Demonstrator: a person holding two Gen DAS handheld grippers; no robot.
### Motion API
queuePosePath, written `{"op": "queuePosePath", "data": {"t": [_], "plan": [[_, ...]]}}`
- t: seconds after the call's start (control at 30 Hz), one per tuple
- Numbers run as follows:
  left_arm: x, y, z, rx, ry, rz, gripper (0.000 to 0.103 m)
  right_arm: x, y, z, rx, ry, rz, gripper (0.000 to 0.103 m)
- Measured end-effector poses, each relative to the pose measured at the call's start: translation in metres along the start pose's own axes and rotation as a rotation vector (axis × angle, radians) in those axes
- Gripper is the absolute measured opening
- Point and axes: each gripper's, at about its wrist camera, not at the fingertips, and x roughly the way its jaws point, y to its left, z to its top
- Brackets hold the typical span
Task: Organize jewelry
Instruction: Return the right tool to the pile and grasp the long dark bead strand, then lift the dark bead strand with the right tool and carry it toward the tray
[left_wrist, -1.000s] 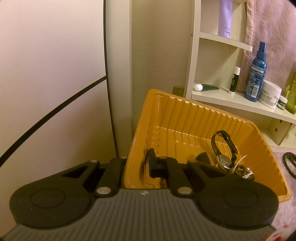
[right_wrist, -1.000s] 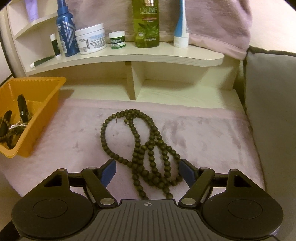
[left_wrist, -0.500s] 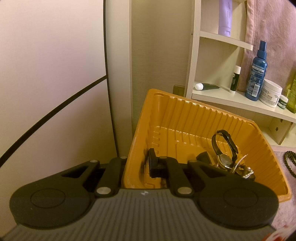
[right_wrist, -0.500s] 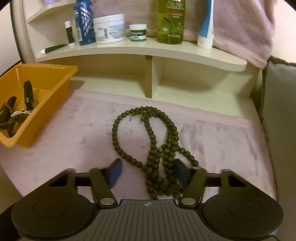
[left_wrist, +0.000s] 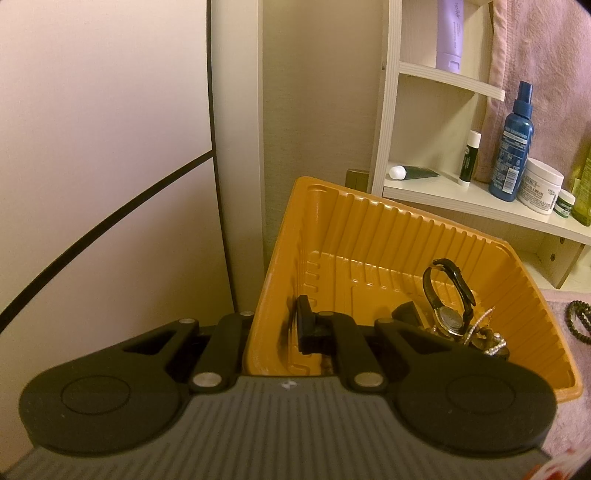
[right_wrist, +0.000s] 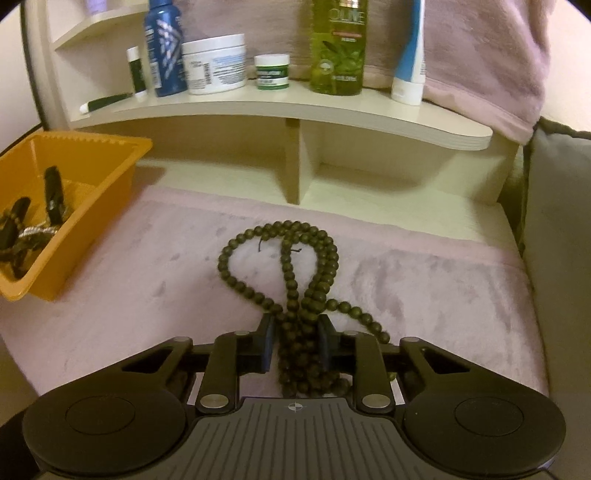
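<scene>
A long string of dark green beads (right_wrist: 291, 273) lies looped on the pink plush mat (right_wrist: 443, 295). My right gripper (right_wrist: 295, 343) is closing, and its blue pads squeeze the gathered strands at the near end of the string. To the left stands an orange ribbed tray (right_wrist: 88, 142) that holds a black-strapped watch (left_wrist: 448, 295), a pale chain bracelet (left_wrist: 487, 332) and other dark pieces. My left gripper (left_wrist: 273, 332) is shut on the tray's (left_wrist: 369, 236) near left wall, one finger inside and one outside. A bit of the beads (left_wrist: 580, 317) shows at the left wrist view's right edge.
Behind the mat is a cream shelf unit (right_wrist: 258, 107) with a blue spray bottle (right_wrist: 164, 48), a white cream jar (right_wrist: 214, 62), a small green-labelled jar (right_wrist: 271, 72), a green olive bottle (right_wrist: 338, 48) and a tube. A pink towel (right_wrist: 480, 55) hangs above. A grey cushion (right_wrist: 561, 221) borders the right.
The right gripper's pads have come together from wide apart and bunched the bead strands between them. The left gripper and the tray have not moved.
</scene>
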Motion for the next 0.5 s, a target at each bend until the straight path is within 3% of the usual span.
{"op": "queuePosePath", "data": {"t": [0.37, 0.5], "plan": [[-0.0019, -0.0006, 0.0008, 0.005, -0.003, -0.002, 0.009, 0.0033, 0.0022, 0.0040, -0.002, -0.012, -0.028, 0.024], [-0.0023, -0.0005, 0.0007, 0.006, -0.002, -0.003, 0.009, 0.0025, 0.0039, 0.0050, -0.021, -0.010, -0.023, 0.015]]}}
